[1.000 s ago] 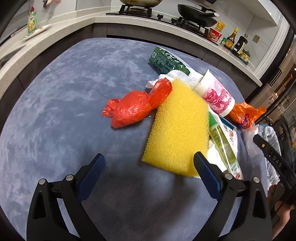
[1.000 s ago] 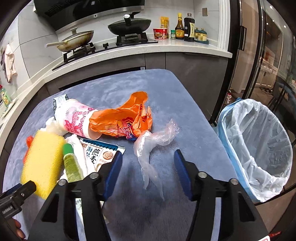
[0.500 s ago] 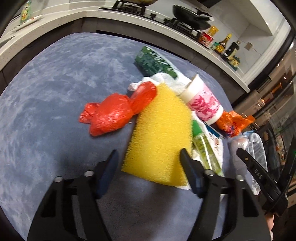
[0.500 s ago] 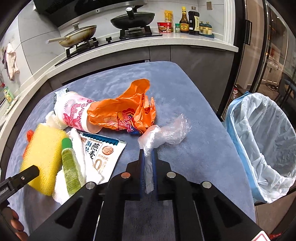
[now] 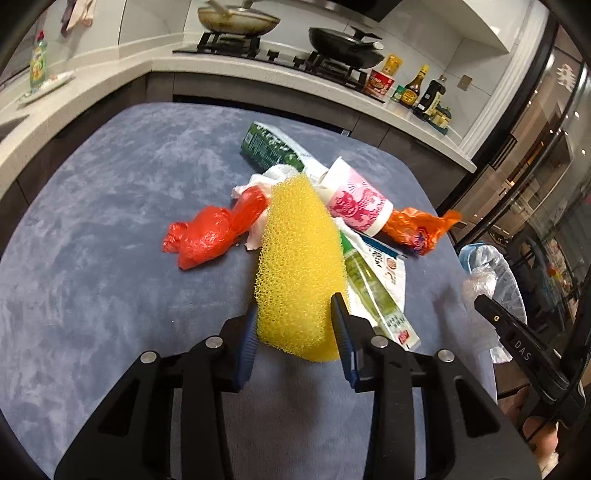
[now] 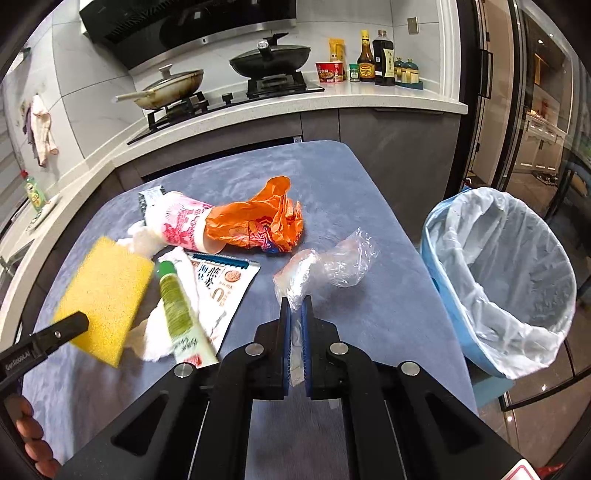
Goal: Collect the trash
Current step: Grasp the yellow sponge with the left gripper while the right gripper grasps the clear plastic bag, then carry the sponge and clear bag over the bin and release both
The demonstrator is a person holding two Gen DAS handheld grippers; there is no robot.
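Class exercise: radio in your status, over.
Left gripper closing on yellow sponge. Right gripper shut on clear plastic bag. Lined bin open, path clear.

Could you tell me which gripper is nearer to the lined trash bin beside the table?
Right. The right gripper, shut on the clear plastic bag, is over the table edge beside the trash bin. The left gripper, closing on the yellow sponge, sits farther away.

I'm over a table covered in blue-grey cloth. Behind it runs a pale countertop on dark cabinets — a gas hob with two pans, bottles in the corner. Grey-white tiled wall, black hood, glass doors at right — dim, reflective.
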